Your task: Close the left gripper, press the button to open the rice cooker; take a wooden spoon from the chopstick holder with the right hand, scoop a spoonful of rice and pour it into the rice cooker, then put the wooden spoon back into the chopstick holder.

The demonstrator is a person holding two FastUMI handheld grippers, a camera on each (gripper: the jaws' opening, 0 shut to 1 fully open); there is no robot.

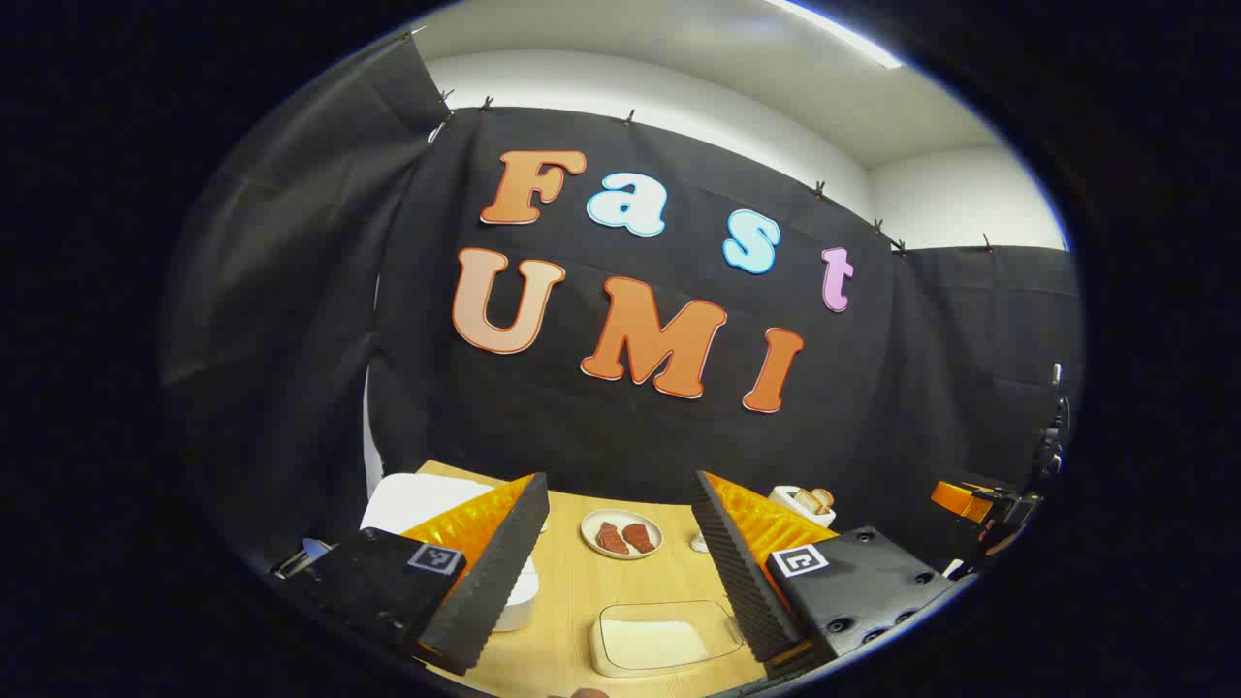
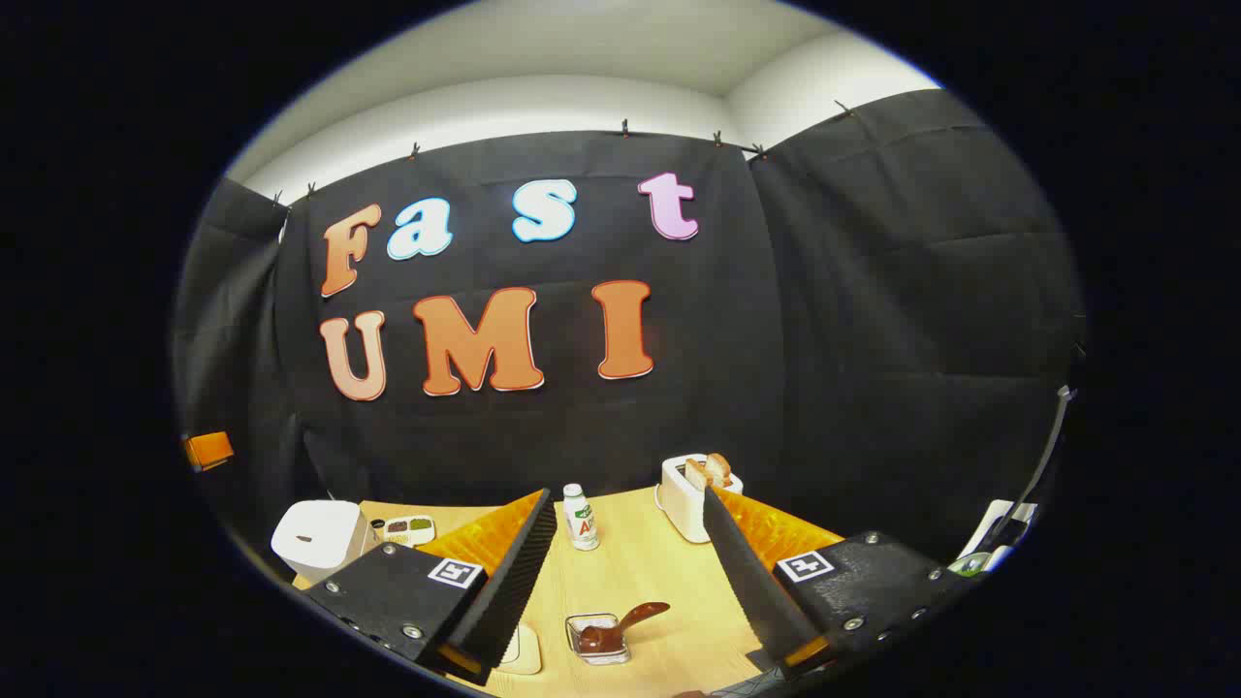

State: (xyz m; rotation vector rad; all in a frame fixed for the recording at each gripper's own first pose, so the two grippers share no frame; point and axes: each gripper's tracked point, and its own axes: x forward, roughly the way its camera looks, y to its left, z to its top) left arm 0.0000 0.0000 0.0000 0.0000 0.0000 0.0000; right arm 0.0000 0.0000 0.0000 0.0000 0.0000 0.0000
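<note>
right now my left hand-held gripper (image 1: 620, 562) is spread wide, its ribbed fingers (image 1: 499, 572) holding nothing and touching nothing above the pale wooden tabletop (image 1: 572, 591). between them in the left gripper view sits a shallow clear container of rice (image 1: 664, 635) with rounded corners, and beyond it a small round plate (image 1: 621, 533) with two reddish-brown pieces. the white, boxy rice cooker (image 1: 412, 504) stands at the left, partly behind my left finger, lid down.

my right hand-held gripper (image 2: 630, 572) is likewise released, empty and hovering. between its fingers in the right gripper view i see the small clear square chopstick holder (image 2: 599, 640) with the dark wooden spoon (image 2: 630, 620) leaning out to the right. farther back stand a small white bottle (image 2: 580, 517) and a white toaster (image 2: 693, 494) with toast in it. the rice cooker (image 2: 315, 538) is far left, beside a small tray (image 2: 407, 528).
</note>
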